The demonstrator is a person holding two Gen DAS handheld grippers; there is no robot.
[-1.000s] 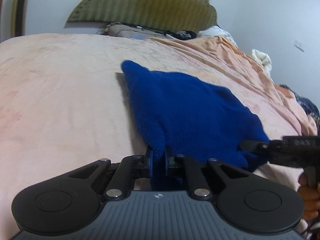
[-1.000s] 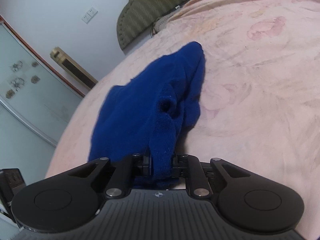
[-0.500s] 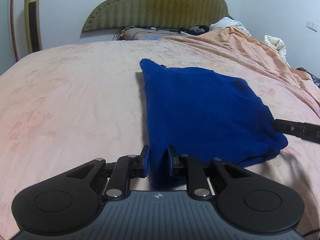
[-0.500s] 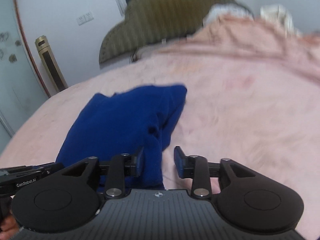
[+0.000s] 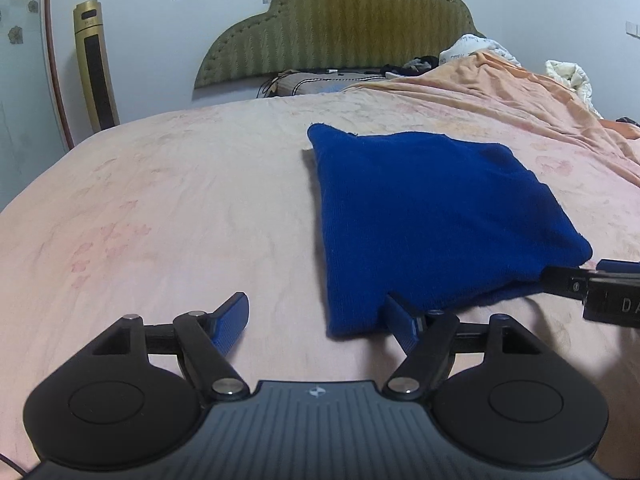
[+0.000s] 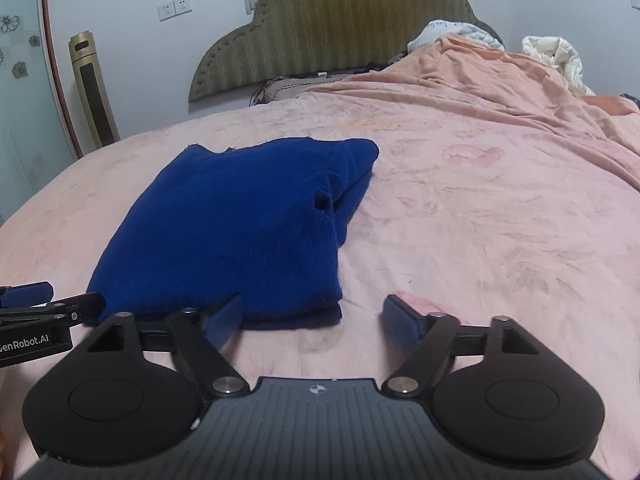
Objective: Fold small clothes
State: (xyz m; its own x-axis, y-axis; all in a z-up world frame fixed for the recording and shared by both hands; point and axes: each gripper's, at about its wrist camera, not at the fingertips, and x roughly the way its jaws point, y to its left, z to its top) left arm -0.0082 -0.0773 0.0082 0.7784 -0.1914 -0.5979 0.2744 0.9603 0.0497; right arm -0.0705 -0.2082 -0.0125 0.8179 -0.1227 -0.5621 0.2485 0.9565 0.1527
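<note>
A dark blue knitted garment (image 5: 432,216) lies folded into a rough rectangle on the pink bedsheet (image 5: 180,208); it also shows in the right wrist view (image 6: 236,232). My left gripper (image 5: 320,324) is open and empty at the garment's near left corner. My right gripper (image 6: 316,320) is open and empty at its near right corner. Each gripper's fingers show at the edge of the other view: the right one (image 5: 592,284) and the left one (image 6: 44,304).
A green padded headboard (image 5: 340,32) and pillows stand at the far end. A bunched orange blanket (image 6: 500,92) lies at the back right. A gold tower fan (image 5: 96,68) stands by the wall on the left.
Both grippers held the garment's near edge raised, lowered it flat, then opened and let go. Both have drawn back slightly toward me.
</note>
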